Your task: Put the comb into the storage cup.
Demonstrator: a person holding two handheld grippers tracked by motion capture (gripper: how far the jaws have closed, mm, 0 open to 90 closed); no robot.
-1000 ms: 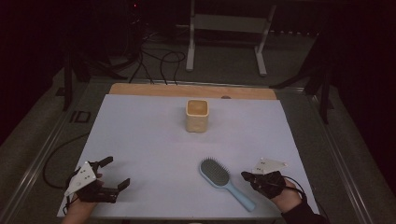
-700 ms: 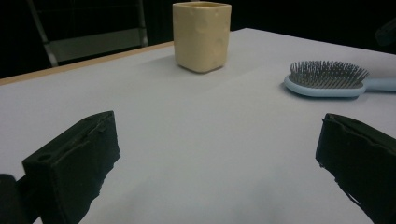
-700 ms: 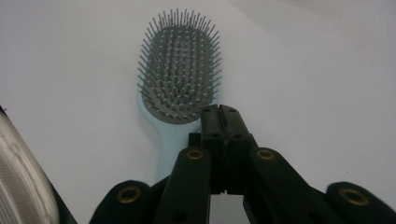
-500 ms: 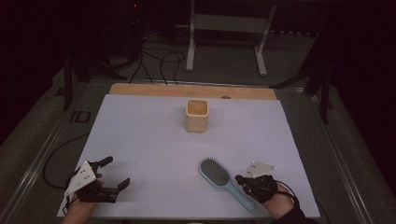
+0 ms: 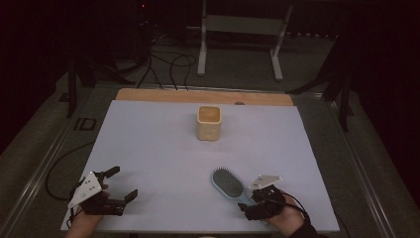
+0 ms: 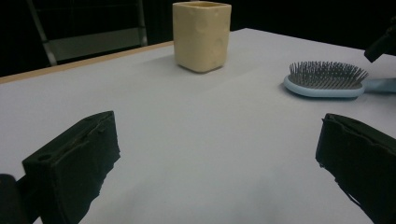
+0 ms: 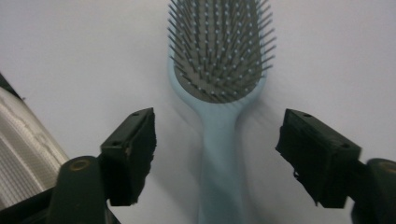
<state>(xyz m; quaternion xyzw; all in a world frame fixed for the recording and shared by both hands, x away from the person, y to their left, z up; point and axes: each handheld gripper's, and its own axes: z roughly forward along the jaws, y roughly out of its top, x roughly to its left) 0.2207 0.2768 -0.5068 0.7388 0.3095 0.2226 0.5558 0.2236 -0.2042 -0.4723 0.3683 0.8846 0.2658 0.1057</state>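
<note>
Right hand-held gripper spread wide over the handle of a light-blue plastic hairbrush on the white bench.

High view: the hairbrush (image 5: 229, 183) lies lower centre-right on the white bench (image 5: 158, 148), bristles up, its handle running under the right hand-held gripper (image 5: 253, 208); the left hand-held gripper (image 5: 121, 186) sits lower left, gaping and empty; a cream square cup (image 5: 208, 122) stands upper centre. Left gripper view: its hand-held gripper (image 6: 215, 154) holds nothing, the cup (image 6: 201, 35) at top centre, the hairbrush (image 6: 324, 81) at right. Right gripper view: the hand-held gripper (image 7: 217, 154) has just been opening; the hairbrush (image 7: 217, 70) handle lies between the jaws, touched by neither.
</note>
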